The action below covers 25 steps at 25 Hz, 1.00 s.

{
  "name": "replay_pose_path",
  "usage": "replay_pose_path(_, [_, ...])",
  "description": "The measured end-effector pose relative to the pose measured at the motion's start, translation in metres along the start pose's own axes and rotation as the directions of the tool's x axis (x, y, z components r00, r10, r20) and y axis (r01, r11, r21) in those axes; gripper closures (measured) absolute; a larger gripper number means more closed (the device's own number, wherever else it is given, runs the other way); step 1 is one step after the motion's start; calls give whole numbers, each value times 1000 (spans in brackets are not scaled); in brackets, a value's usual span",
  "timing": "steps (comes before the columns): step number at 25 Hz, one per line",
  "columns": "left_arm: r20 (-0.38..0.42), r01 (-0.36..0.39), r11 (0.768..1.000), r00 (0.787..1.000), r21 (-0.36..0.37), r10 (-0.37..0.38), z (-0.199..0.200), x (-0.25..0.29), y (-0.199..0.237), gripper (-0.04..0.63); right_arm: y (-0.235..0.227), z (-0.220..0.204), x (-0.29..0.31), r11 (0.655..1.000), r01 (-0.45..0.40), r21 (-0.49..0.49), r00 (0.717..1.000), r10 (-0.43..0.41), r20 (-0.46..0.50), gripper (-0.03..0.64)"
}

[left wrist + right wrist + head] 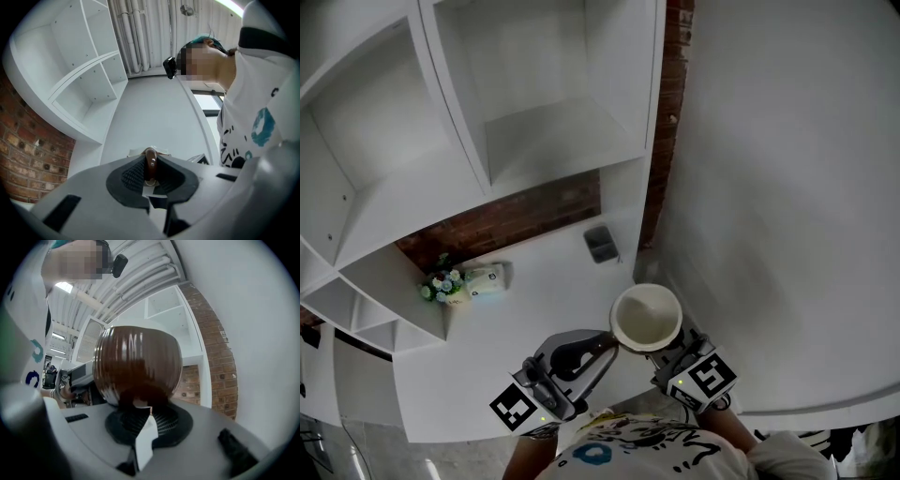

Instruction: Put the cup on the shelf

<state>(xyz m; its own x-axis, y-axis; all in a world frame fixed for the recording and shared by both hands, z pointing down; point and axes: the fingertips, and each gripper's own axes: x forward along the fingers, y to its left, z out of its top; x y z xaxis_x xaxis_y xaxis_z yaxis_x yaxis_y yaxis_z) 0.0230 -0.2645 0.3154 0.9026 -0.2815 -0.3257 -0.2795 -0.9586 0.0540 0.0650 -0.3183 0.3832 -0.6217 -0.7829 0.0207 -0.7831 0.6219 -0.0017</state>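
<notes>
We hold the cup (646, 317) between both tools, above the near edge of the white counter (534, 295) and close to our printed shirt (642, 454), well apart from the white shelf (455, 122) that rises at the far side of the counter. The cup stands upright with its pale inside facing up at us; seen from the right gripper view, its outside is dark brown and ribbed. The left tongs (606, 348) come in from the lower left and are nearly closed, the narrow gap between the jaws filled by the cup's thin brown handle (150, 161), with the ribbed black pads (132, 176) pressing on it from both sides. The right tongs (672, 350) reach in from the lower right, just under the cup's round body, and we see their jaws closed on the cup's narrow lower end, the bowl swelling out right beyond them. Below the shelf runs a strip of brick wall (520, 217). On the counter near it sit a small bunch of flowers (441, 285) and a pale packet (486, 278) just beside it, and a small dark thing (600, 243) lies further right, between the shelf and the cup
</notes>
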Motion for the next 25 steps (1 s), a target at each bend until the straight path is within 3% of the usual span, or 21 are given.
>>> replay_pose_path(15, [52, -96, 995, 994, -1, 96, 13, -10, 45, 540, -5, 18, 35, 1000, -12, -22, 1000, 12, 29, 589])
replay_pose_path(25, [96, -179, 983, 980, 47, 174, 26, 15, 64, 540, -26, 38, 44, 993, -84, -79, 995, 88, 50, 589])
